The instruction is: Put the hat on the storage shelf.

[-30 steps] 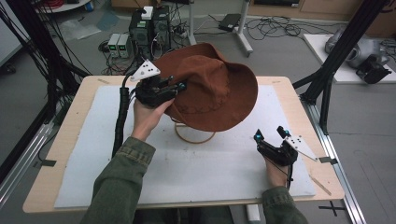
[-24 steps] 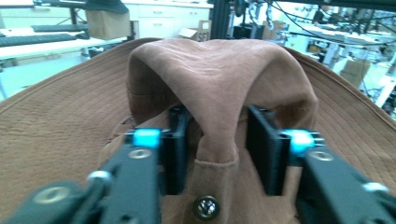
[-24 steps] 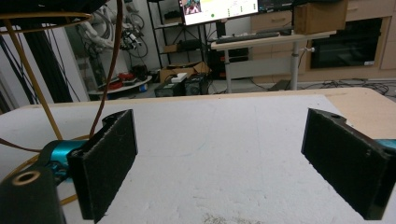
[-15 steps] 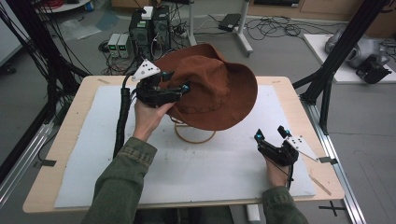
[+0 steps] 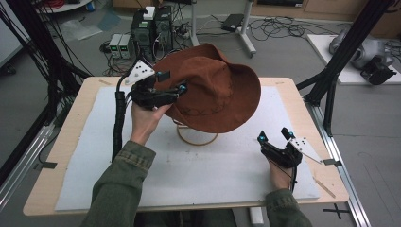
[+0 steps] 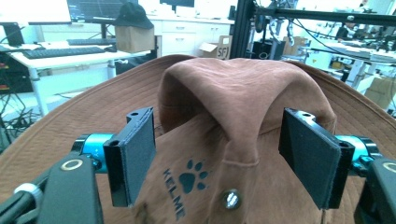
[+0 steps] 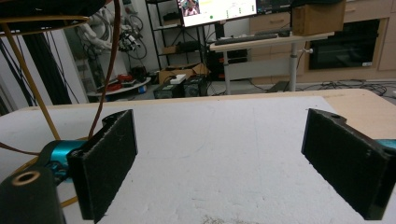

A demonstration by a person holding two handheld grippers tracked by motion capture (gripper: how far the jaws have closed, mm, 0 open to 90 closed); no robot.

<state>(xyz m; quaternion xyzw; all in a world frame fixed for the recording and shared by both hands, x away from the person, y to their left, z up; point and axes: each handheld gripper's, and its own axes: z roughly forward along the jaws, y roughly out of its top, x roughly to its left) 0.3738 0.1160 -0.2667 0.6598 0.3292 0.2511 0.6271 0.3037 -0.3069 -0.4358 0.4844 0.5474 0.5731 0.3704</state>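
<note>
Overhead, the brown hat point(image 5: 215, 90) sat tilted on a wire stand point(image 5: 196, 137) near the middle of the white mat point(image 5: 189, 175) on the bench point(image 5: 71, 109). Left gripper point(image 5: 168, 82) was at the hat's left side, its jaws just opened wide and standing either side of the pinched crown point(image 6: 233, 93), pads clear of the cloth. Right gripper point(image 5: 274, 137) rested low on the mat, well apart from the hat, jaws spread with nothing between them.
</note>
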